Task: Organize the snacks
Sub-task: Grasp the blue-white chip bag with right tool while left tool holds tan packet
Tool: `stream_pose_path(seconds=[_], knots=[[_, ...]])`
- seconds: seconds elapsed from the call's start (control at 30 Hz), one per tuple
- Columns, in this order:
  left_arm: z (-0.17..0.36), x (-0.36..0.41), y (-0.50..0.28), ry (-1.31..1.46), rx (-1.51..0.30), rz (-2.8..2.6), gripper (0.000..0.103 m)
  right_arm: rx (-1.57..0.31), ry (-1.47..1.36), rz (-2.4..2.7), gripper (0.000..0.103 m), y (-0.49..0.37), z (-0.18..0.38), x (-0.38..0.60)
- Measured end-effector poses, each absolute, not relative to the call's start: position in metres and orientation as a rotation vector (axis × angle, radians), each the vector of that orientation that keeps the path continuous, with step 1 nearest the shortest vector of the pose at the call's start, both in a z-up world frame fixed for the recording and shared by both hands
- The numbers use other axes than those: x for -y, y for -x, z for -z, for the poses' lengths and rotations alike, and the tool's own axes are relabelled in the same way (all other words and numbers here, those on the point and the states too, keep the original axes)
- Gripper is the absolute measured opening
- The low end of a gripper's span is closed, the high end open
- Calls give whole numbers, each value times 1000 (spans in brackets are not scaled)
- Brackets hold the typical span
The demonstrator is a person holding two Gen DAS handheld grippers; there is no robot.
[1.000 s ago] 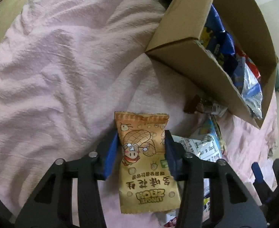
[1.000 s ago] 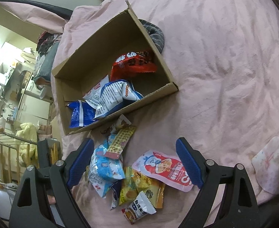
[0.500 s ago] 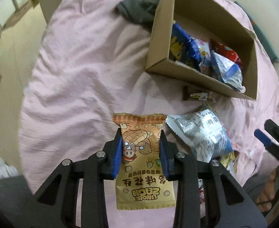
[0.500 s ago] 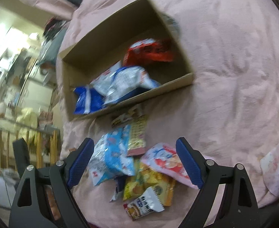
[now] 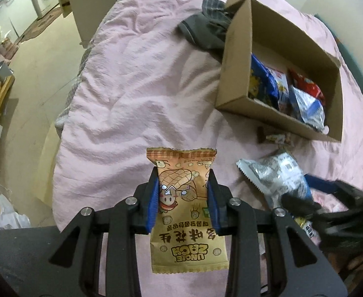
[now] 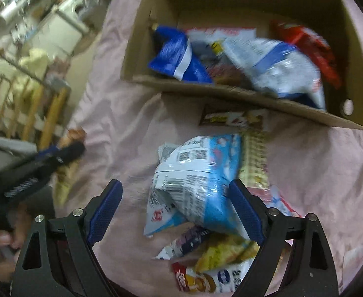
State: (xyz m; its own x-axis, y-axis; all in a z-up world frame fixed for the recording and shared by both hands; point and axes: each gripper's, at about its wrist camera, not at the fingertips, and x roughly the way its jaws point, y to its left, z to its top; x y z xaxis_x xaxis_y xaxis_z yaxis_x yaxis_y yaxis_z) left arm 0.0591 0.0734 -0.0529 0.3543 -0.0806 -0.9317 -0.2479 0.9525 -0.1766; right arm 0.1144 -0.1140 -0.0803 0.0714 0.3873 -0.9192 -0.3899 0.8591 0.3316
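Your left gripper (image 5: 183, 198) clamps the peanut packet (image 5: 187, 210) by its sides, lifted clear of the pink sheet (image 5: 132, 99), with the cardboard box (image 5: 233, 74) up and to the right (long axis pointing away from you). Your right gripper (image 6: 175, 210) hangs wide open over the blue-white bag (image 6: 194, 185) below the box.

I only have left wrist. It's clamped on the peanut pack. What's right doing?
Observer: The right gripper is open above the loose pile, a pale blue bag between its fingers, pads not pressing it.
Operator: What's under that bag?
Observer: A yellow packet, partly covered by it.
Operator: Anything between pile and box?
Observer: A small bar wrapper lies right outside the cardboard box's near wall.
Operator: Room in the box?
Observer: A blue bag, a white-and-blue bag and a red bag sit along the near wall; the inside far wall shows bare above them.
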Motion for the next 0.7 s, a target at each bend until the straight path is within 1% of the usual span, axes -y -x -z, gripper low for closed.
stream_pose_path(seconds=[0.13, 0.23, 0.3, 0.33, 0.37, 0.4, 0.43, 0.63, 0.7], knots=[[54, -79, -61, 335, -1208, -120, 30, -1386, 141, -546, 91, -118, 97, 93], [57, -80, -63, 338, -1212, -119, 30, -1398, 146, -540, 90, -120, 110, 92], [58, -78, -64, 331, -1212, -118, 30, -1403, 139, -524, 85, -122, 118, 94], [58, -78, -65, 326, -1212, -119, 30, -1399, 133, -524, 80, -122, 118, 95], [59, -77, -65, 324, -1213, -119, 30, -1393, 127, -527, 78, -121, 117, 97], [59, -77, -66, 322, -1215, -120, 30, -1379, 124, -534, 71, -120, 114, 98], [60, -76, -66, 321, -1216, -121, 30, -1371, 123, -542, 67, -119, 112, 100], [62, -72, -67, 299, -1214, -137, 30, -1384, -4, -653, 55, -110, 98, 114], [61, -73, -67, 299, -1206, -151, 30, -1376, -45, -689, 55, -107, 89, 118]])
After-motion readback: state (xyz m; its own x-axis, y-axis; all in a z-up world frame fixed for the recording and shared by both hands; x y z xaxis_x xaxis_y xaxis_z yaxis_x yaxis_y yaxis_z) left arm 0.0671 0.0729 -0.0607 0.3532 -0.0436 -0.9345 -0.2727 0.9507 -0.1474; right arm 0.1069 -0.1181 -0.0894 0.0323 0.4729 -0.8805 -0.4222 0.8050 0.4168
